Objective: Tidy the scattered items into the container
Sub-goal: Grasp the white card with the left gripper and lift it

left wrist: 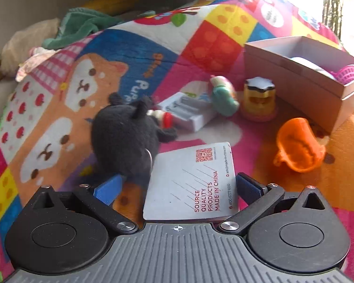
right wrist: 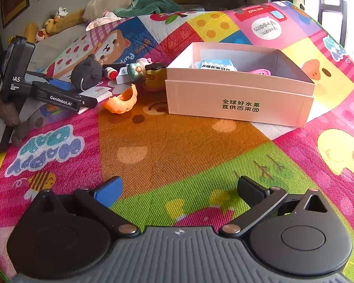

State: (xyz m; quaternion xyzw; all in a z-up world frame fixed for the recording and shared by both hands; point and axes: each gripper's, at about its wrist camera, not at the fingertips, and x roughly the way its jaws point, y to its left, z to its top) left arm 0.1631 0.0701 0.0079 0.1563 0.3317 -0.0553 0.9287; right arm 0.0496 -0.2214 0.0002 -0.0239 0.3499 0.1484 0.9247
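My left gripper (left wrist: 178,184) is open, its fingers on either side of a grey printed card (left wrist: 191,181) lying on the mat. A black plush toy (left wrist: 125,134) lies just left of the card. Beyond are a grey tray (left wrist: 188,113), a green and pink figurine (left wrist: 224,94), a gold jar toy (left wrist: 259,99) and an orange cup (left wrist: 299,146). The pink cardboard box (right wrist: 238,99) stands on the mat and holds a blue packet (right wrist: 214,64) and a pink basket (left wrist: 348,72). My right gripper (right wrist: 179,187) is open and empty over the mat, in front of the box.
A colourful play mat (right wrist: 177,146) covers the floor. A green cloth (left wrist: 82,26) and a beige cushion (left wrist: 23,44) lie at its far edge by a sofa. The left gripper's body (right wrist: 47,92) shows at the left of the right wrist view.
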